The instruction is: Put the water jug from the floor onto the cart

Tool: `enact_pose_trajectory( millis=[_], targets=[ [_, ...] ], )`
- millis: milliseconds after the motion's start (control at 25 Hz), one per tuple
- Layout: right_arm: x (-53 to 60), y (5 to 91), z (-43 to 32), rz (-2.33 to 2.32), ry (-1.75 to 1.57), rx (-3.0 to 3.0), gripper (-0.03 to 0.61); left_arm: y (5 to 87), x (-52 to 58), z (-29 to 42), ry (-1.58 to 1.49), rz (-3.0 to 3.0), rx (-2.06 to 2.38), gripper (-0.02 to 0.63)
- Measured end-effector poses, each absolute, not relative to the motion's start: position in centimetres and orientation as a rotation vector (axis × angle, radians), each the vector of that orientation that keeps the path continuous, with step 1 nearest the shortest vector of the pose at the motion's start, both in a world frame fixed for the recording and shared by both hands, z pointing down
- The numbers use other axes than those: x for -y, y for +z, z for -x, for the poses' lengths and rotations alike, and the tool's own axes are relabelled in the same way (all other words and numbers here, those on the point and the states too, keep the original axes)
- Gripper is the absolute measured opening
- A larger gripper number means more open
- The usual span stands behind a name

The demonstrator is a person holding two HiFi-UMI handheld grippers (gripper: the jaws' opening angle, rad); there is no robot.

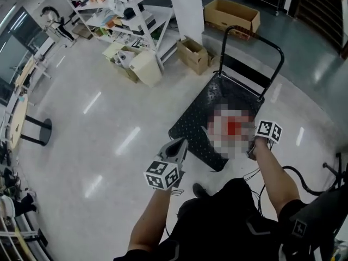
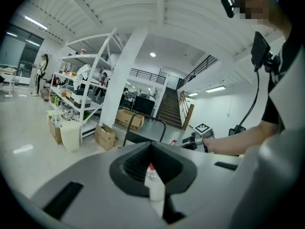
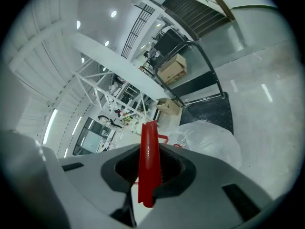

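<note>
L claw: jaws a slit apart, nothing pinched, held off to the L of the load w/ a gap between. The water jug, clear plastic, sits just ahead of R claw, over the black cart deck; touching it or not, can't tell. R claw: clenched on the red handle.
</note>
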State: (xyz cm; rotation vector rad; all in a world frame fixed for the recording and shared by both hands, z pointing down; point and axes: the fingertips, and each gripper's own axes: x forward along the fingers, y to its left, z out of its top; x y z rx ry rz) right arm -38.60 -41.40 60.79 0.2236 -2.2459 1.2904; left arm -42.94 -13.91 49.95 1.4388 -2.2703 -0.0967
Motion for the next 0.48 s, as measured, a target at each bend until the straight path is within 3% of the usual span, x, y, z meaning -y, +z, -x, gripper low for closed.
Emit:
enact_pose_trajectory(
  millis=[480],
  targets=[
    [30.3, 66.3, 51.1, 0.093, 1.159, 2.117, 0.058, 53.0, 8.8, 45.6, -0.171, -1.185, 2.317, -0.008]
  ],
)
